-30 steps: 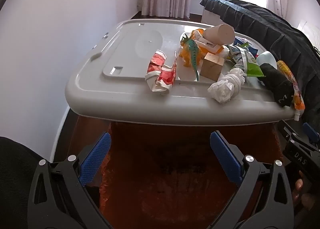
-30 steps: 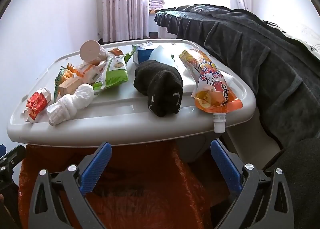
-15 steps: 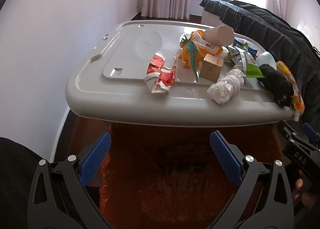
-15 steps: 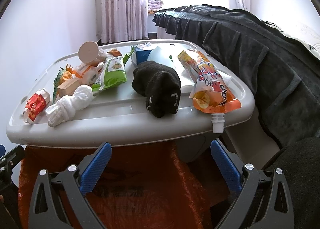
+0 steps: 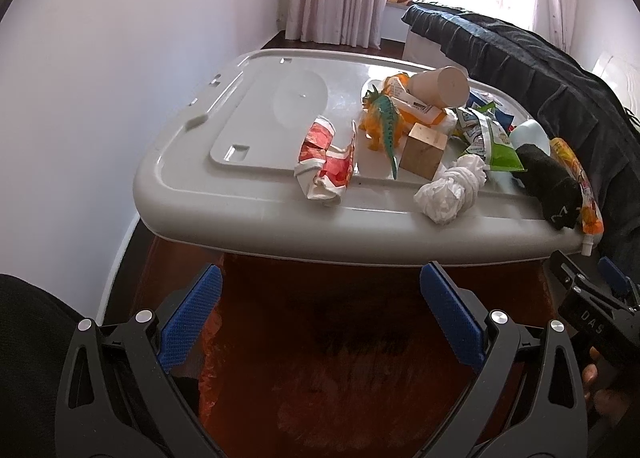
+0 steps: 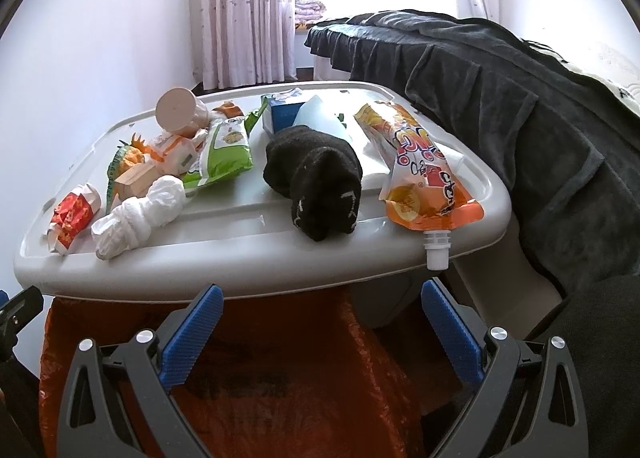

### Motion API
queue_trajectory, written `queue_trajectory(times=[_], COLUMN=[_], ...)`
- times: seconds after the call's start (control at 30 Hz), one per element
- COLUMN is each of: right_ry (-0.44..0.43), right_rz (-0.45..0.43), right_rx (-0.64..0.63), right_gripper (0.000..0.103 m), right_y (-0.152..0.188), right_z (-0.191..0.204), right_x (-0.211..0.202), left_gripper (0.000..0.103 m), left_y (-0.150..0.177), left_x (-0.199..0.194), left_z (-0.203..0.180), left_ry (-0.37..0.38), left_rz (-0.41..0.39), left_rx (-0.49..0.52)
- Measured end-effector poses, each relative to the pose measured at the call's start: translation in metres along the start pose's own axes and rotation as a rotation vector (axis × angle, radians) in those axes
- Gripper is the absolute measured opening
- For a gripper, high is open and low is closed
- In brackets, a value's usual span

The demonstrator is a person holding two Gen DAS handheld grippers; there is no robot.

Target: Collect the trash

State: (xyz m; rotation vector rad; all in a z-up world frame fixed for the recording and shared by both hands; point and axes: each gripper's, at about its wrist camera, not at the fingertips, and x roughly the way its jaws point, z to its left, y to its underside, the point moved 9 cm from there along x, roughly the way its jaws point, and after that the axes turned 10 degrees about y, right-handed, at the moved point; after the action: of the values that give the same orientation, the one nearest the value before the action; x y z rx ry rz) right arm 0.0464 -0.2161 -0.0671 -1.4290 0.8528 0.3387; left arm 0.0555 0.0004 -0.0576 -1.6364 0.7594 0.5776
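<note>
Litter covers a grey plastic lid [image 5: 256,202] [image 6: 240,258]: a crumpled red-and-white wrapper [image 5: 326,168] [image 6: 72,216], a white tissue wad [image 5: 450,190] [image 6: 138,210], a paper cup [image 5: 440,86] [image 6: 180,110], a green snack bag [image 5: 494,142] [image 6: 228,148] and an orange drink pouch [image 6: 420,178] [image 5: 578,182] with its spout over the edge. An orange trash bag [image 5: 340,358] [image 6: 280,358] hangs open below the lid. My left gripper [image 5: 320,318] and my right gripper [image 6: 320,330] both hover open above the bag, holding nothing.
A black sock [image 6: 316,182] [image 5: 552,186], a wooden block [image 5: 424,150], a toy dinosaur [image 5: 386,118] and a blue carton [image 6: 284,114] also lie on the lid. A dark blanket-covered bed [image 6: 500,90] runs along the right. A white wall [image 5: 100,78] stands at the left.
Both cameras have shifted slightly, so the lid sits a little lower and nearer in view. Both grippers remain open and no item has moved.
</note>
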Motion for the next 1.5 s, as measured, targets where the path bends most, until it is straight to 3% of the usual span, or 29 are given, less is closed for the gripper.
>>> queue_trajectory(times=[1.27, 1.5], right_ry=[-0.001, -0.053], right_rz=[0.008, 0.021], right_rx=[0.001, -0.024], right_gripper=[0.098, 0.098], right_y=[-0.001, -0.024], right_z=[-0.001, -0.009], right_x=[0.001, -0.008], left_gripper=[0.097, 0.097], left_y=[-0.001, -0.002], left_x=[0.0, 0.0], left_z=[-0.007, -0.009], left_ry=[-0.008, -0.007], left_rz=[-0.008, -0.006], left_rx=[0.044, 0.049])
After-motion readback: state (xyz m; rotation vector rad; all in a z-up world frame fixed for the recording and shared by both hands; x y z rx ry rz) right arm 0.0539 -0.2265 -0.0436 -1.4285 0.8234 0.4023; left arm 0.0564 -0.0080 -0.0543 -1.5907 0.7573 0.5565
